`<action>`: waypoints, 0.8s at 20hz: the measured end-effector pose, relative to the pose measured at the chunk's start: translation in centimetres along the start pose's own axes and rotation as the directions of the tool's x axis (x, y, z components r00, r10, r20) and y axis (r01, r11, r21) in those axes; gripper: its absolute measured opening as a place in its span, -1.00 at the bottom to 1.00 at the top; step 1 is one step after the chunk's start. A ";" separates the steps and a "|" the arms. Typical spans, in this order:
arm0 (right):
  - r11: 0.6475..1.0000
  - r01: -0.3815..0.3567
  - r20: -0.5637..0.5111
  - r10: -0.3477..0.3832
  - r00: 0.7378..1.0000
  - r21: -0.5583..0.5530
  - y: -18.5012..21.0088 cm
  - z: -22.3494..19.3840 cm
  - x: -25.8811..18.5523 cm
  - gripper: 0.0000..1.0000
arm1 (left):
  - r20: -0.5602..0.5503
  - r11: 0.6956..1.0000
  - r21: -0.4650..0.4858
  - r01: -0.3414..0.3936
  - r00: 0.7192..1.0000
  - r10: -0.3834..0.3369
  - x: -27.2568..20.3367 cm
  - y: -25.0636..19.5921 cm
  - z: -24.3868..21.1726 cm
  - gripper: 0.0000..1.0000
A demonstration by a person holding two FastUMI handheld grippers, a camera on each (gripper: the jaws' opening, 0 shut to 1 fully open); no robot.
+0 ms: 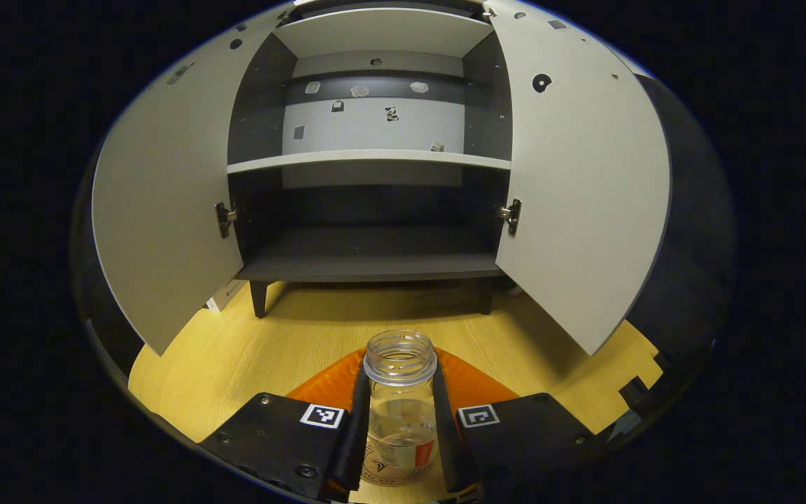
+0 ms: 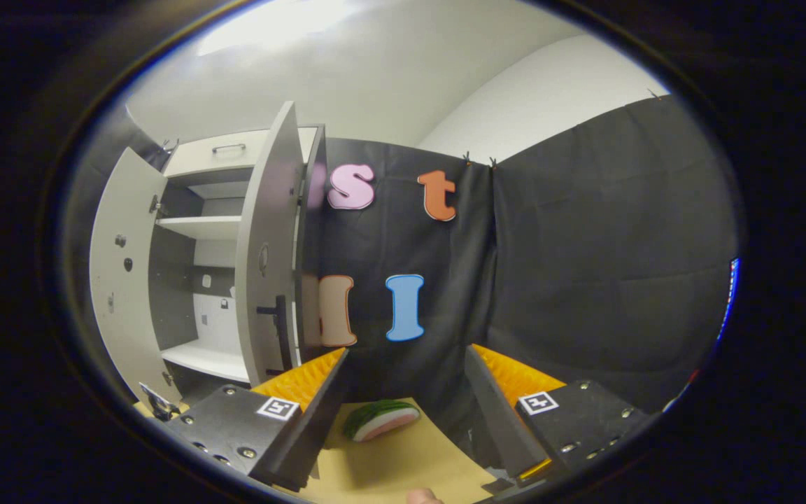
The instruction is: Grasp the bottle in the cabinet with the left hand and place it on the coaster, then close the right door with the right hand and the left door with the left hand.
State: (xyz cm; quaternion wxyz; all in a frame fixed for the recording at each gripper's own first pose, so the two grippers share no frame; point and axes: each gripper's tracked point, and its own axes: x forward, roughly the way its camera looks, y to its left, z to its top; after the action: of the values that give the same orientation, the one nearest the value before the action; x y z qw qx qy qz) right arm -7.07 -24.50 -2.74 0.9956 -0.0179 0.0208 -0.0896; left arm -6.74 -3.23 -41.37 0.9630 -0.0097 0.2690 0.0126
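2 cabinet doors stand open in front of you. In the left gripper view, the left door (image 1: 165,210) and the right door (image 1: 585,196) swing wide to either side of the cabinet (image 1: 375,252), whose shelf (image 1: 368,161) and dark bottom board carry nothing you can make out beyond small marks on the back panel.

Your left gripper (image 1: 401,420) is closed around the bottle (image 1: 401,399): 1 finger presses on each side of its clear body. The bottle stands upright, has no cap on its threaded neck, and holds a little clear liquid low down, with a label near the base. Under it you can see a round coaster (image 1: 392,472) on the wooden table (image 1: 235,350); the bottle's base sits at or on it, though you cannot tell whether it truly touches. The bottle is out of the cabinet, well in front of it.

Your right gripper (image 2: 403,392) has its fingers spread wide with nothing between them. In the right gripper view it points at the black booth wall, with the cabinet off to its left, the right door seen nearly edge-on and its dark handle (image 2: 278,322) showing. A watermelon slice (image 2: 380,418) lies on the table just beyond those fingers.
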 end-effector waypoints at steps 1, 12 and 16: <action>1.000 0.001 -0.001 -0.001 1.000 0.004 0.1 0.1 0.2 0.97 | 0.001 1.000 0.002 -0.007 1.000 0.007 0.1 0.2 -0.4 -0.09; 0.999 0.016 0.004 -0.016 1.000 0.028 -0.3 -0.1 0.5 0.97 | 0.034 1.000 0.008 -0.022 0.999 0.022 -1.5 0.2 -0.9 -0.07; 0.999 0.007 0.003 -0.007 1.000 0.036 0.2 -0.3 0.7 0.96 | 0.030 0.999 -0.002 -0.040 0.999 0.040 -1.9 0.5 -1.2 -0.01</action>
State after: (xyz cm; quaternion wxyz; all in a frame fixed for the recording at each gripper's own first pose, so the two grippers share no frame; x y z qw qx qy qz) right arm -6.37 -24.48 -3.02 0.9955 0.0000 0.0176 -0.0936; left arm -9.00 -2.78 -41.47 0.9665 -0.0045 0.2544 0.0323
